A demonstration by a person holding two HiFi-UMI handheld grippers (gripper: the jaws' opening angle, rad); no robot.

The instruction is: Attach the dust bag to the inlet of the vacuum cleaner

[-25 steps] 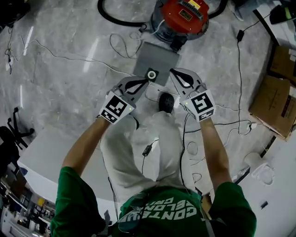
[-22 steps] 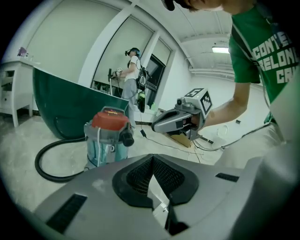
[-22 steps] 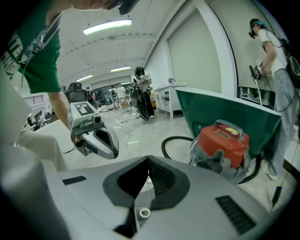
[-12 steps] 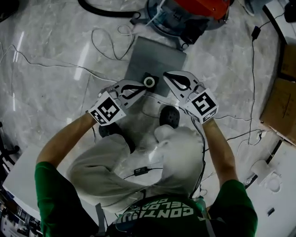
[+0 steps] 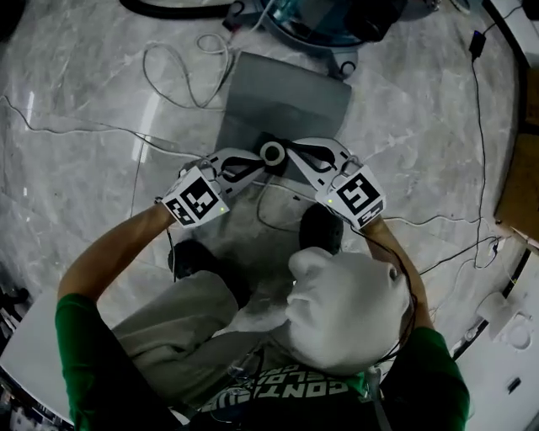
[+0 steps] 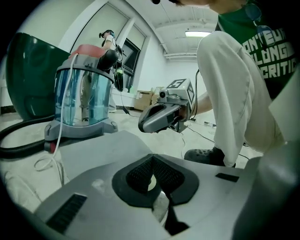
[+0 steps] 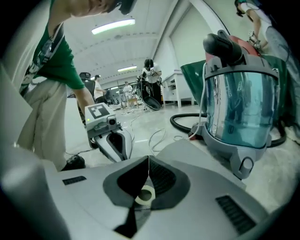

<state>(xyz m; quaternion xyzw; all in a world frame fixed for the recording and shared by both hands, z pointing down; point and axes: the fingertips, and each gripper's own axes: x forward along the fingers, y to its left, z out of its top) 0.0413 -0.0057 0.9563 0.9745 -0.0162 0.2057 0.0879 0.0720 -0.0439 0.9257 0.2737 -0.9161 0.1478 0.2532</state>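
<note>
I read L hand-held gripper and R hand-held gripper both pinching the ring of the dust bag. Bag lies just beside vacuum cleaner.

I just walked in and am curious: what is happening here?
A crouching person holds a gripper in each hand. The left gripper and right gripper are both shut on the grey dust bag beside its white ring. The bag lies on the floor before the vacuum cleaner, not yet attached.
</note>
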